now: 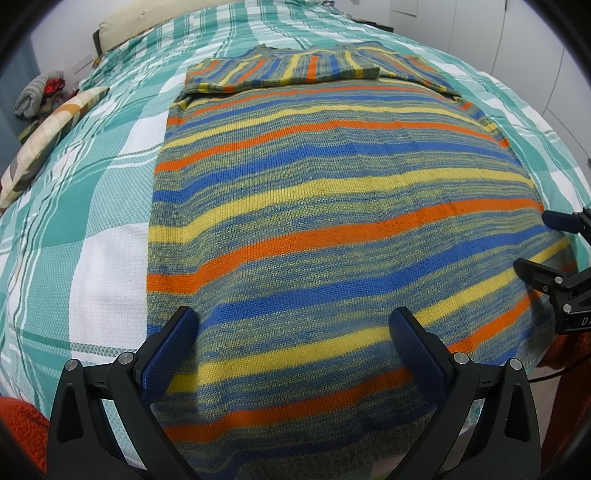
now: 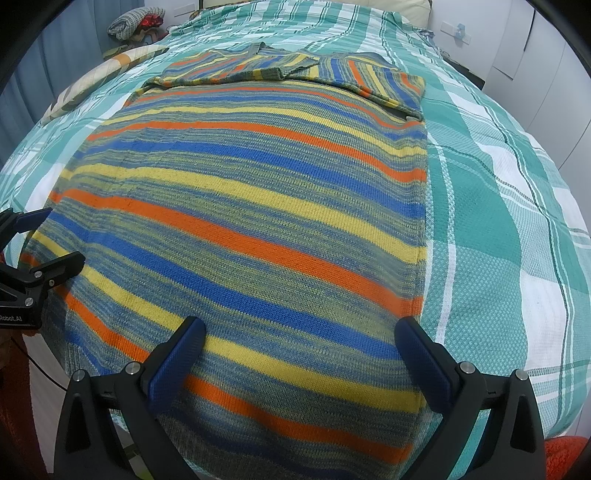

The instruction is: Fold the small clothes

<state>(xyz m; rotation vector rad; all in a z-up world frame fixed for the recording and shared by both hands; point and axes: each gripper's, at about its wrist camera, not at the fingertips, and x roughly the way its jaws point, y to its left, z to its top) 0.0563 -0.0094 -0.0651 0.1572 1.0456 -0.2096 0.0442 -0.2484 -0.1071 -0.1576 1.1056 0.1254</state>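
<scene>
A knitted sweater (image 1: 332,192) (image 2: 258,206) striped in blue, yellow, orange and grey-green lies flat on the bed, hem toward me, both sleeves folded across its far end. My left gripper (image 1: 295,321) hovers open over the hem's left part, fingers wide apart, nothing between them. My right gripper (image 2: 301,330) hovers open over the hem's right part, also holding nothing. The right gripper's open fingers (image 1: 546,273) show at the right edge of the left wrist view. In the right wrist view, the left gripper's fingers (image 2: 55,267) sit at the left edge.
The bedspread (image 1: 92,206) (image 2: 498,221) is teal and white plaid. A patterned pillow (image 1: 44,133) (image 2: 96,77) lies along the bed's left side. A bundle of cloth (image 1: 37,92) (image 2: 135,22) sits beyond it. Orange fabric (image 1: 22,428) shows at the near edge.
</scene>
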